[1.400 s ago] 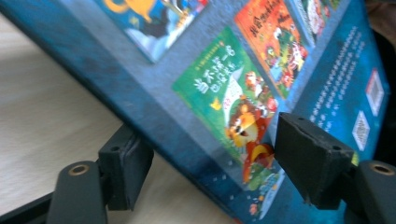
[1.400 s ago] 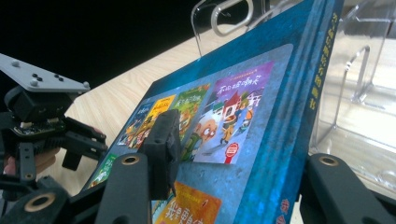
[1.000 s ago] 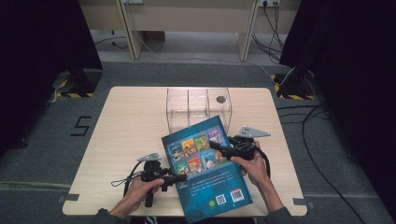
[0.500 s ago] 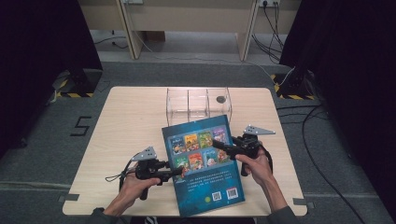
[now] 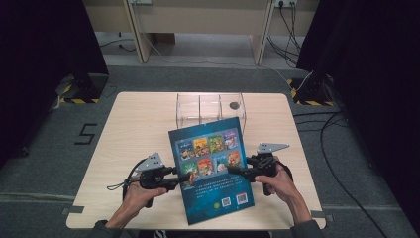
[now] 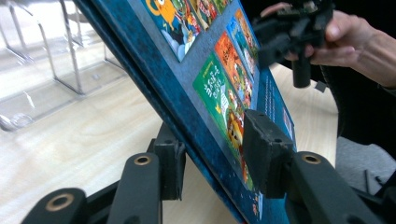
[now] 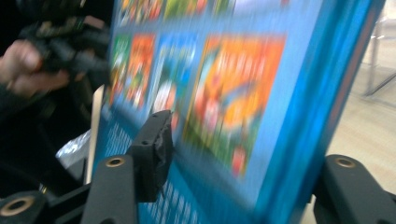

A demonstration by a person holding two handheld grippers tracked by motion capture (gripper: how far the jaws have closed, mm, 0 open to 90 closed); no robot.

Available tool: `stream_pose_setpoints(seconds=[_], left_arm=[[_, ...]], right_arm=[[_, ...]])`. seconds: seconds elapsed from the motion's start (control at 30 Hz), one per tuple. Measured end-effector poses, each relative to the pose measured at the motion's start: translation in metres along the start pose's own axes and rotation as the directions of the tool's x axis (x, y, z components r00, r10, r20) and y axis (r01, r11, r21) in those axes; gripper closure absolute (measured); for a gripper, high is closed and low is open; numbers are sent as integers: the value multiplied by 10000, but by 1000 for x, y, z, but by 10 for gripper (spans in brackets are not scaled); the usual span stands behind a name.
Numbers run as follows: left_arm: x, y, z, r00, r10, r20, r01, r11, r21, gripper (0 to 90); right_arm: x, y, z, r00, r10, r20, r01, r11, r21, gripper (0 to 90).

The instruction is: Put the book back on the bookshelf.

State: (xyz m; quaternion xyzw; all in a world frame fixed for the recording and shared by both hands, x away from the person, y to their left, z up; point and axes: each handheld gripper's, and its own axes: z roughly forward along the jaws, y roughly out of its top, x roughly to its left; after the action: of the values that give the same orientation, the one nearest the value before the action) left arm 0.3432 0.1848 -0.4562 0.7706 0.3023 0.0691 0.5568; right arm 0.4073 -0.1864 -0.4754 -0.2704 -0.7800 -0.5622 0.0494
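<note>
Holding a blue book (image 5: 212, 171) tilted up off the surface (image 5: 138, 129), one gripper on each side edge.

Between the jaws of the left gripper (image 6: 210, 161) sits the book's edge: the jaws have just been closing, and both pads now press on it, one on the picture cover, one on the underside. The right gripper (image 7: 238, 154) has the opposite edge between its jaws; its near pad lies against the cover, the far one sits behind the book, and whether it presses I cannot tell, since that view is blurred. Beyond both sets of jaws stands a clear plastic organiser (image 5: 210, 108), just behind the book's top edge.
</note>
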Motion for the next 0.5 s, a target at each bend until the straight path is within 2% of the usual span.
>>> stream_pose_setpoints(seconds=[0.1,0.17,0.2,0.27,0.3,0.33,0.37,0.4,0.43,0.47,0.5], left_arm=[[-3,2,-1,9998,187,-17,-188,9998,-62,595],[-3,1,0,9997,245,-99,-246,9997,-95,588],[-3,1,0,9997,230,-121,-231,9997,-97,579],[-2,0,0,9997,171,-172,-174,9997,-150,574],[-2,0,0,9994,158,-297,-163,9997,-172,563],[-1,0,1,9990,143,-423,-153,9996,-237,533],[0,-1,0,9989,25,-463,-39,9995,-311,533],[3,-2,0,9983,-215,-533,190,9987,-482,523],[5,-2,0,9977,-351,-584,317,9978,-581,505],[6,-3,0,9969,-461,-635,420,9970,-651,491],[7,-4,1,9965,-533,-644,487,9963,-711,469]], right_arm=[[1,-5,-5,9980,-600,-210,599,9982,-53,491],[2,-6,-7,9969,-754,-232,751,9970,-173,495],[5,-7,-8,9960,-892,-40,891,9958,-201,494],[7,-7,-8,9954,-956,29,956,9951,-238,494],[10,-7,-9,9942,-1064,170,1069,9938,-296,494],[19,-5,-11,9894,-1326,600,1350,9901,-392,495],[19,-5,-11,9894,-1326,600,1350,9901,-392,495],[24,-4,-12,9840,-1611,764,1653,9849,-513,499],[33,0,-14,9735,-2036,1041,2118,9745,-742,519],[38,2,-16,9679,-2229,1163,2341,9677,-936,538],[46,7,-18,9583,-2509,1370,2684,9546,-1294,562]])
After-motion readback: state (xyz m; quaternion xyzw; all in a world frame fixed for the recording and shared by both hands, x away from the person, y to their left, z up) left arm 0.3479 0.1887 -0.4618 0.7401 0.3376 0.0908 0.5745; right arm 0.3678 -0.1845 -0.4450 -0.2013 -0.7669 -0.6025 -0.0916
